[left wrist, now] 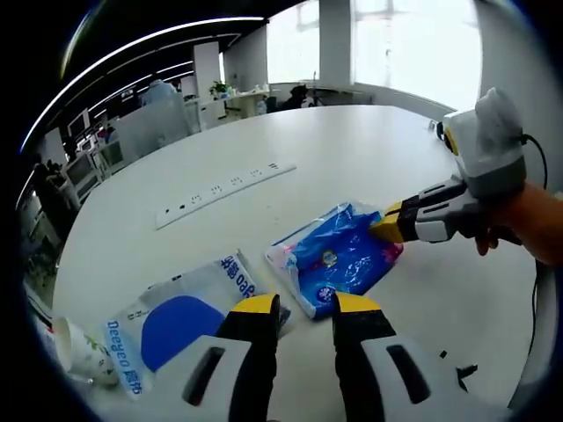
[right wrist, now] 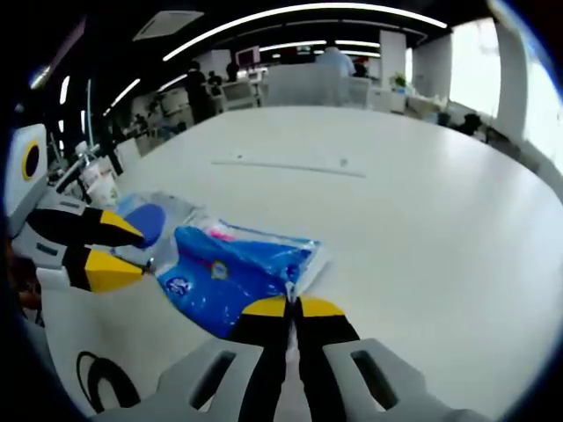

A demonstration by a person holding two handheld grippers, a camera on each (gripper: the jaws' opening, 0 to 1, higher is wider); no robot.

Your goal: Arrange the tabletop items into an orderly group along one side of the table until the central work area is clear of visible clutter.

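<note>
**Tidying barely begun: packs sit mid-desk**

The white desk (left wrist: 369,149) carries a power strip (left wrist: 224,189) far off. Nearer, the blue pack (left wrist: 339,259) lies beside the white-and-blue pack (left wrist: 180,316). The right tool (right wrist: 292,306) is clenched on the blue pack's edge; the left tool (left wrist: 303,308) hangs released. A paper cup (left wrist: 79,352) stands left.

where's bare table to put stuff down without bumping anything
Bare table runs beyond the white power strip toward the far edge, and to the right of the blue packet in the right gripper view. It is crowded near the left gripper: the blue packet, the white-and-blue pouch and the paper cup sit close together, with the right gripper at the packet's edge.
</note>
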